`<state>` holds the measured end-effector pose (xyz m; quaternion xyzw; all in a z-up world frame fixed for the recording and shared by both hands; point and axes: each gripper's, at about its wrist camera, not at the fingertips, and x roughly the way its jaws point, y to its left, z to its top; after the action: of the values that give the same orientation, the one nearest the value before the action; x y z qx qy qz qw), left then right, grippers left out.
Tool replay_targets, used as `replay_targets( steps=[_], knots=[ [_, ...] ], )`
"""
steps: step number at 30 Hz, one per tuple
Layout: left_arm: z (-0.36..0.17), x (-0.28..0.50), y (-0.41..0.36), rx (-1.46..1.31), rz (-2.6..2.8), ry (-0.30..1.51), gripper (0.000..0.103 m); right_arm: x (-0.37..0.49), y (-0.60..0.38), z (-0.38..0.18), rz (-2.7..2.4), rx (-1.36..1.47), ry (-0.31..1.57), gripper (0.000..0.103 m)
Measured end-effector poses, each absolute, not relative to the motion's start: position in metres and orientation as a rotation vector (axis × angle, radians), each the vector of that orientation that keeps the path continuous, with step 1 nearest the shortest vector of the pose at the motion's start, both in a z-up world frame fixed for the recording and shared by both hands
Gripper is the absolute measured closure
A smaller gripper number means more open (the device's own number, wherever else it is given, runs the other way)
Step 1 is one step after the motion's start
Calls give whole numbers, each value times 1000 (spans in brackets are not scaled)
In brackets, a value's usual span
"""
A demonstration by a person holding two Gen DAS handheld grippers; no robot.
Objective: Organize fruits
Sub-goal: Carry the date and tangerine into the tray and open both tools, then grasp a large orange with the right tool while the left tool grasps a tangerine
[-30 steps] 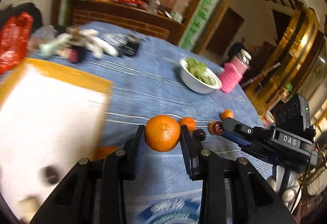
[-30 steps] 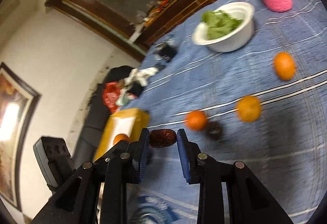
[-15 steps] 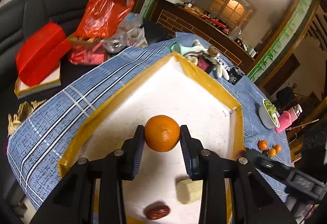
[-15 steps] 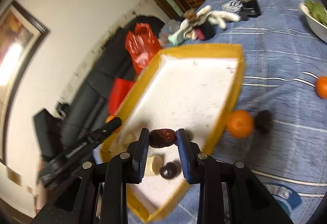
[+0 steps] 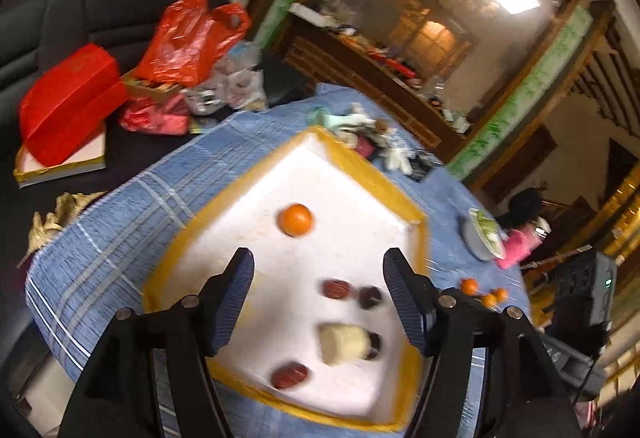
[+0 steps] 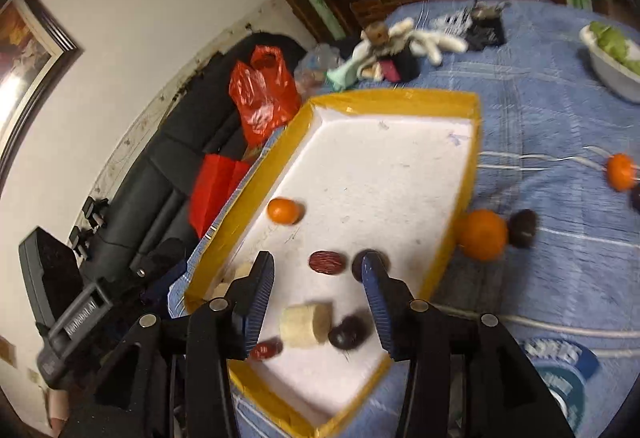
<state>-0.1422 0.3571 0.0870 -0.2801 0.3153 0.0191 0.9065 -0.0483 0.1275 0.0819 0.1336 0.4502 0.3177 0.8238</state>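
Observation:
A white tray with a yellow rim (image 5: 372, 178) (image 6: 400, 96) lies on the blue cloth. My left gripper (image 5: 320, 274) hovers over it with its jaws opening and nothing between them. The orange (image 5: 296, 220) (image 6: 283, 210) lies loose on the tray beyond its fingers. My right gripper (image 6: 318, 278) is also above the tray, jaws opening. A red date (image 6: 326, 262) (image 5: 336, 288) lies below the gap, untouched by the pads. Near it are a dark fruit (image 6: 348, 332), a banana piece (image 6: 306, 324) (image 5: 344, 344) and another red date (image 6: 266, 350) (image 5: 290, 376).
On the cloth right of the tray are an orange (image 6: 482, 240), a dark fruit (image 6: 524, 228) and a further orange (image 6: 620, 172). A white bowl of greens (image 6: 612, 62) stands at the far right. Toys and bags crowd the tray's far side, near a dark sofa.
Both grippers swung from the open cloth to above the tray and opened. The left let go of the orange, the right let go of the red date; both fruits now lie on the tray.

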Motion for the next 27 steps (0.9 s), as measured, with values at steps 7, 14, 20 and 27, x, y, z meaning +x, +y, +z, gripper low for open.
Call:
replay_targets(
  steps=[7,14,20,27],
  knots=[
    [122,-167,300,-480,-75,617,32,-90,63,86,558,314,895,40],
    [154,-185,240,-381,-143,581,28,-114,-10,77,426,334,870,40],
    [169,-197,208,-323,-149,564,21,-118,-74,63,281,273,905,37],
    [166,-194,178,-295,-180,606,21,-107,-132,42,111,191,957,32]
  ],
)
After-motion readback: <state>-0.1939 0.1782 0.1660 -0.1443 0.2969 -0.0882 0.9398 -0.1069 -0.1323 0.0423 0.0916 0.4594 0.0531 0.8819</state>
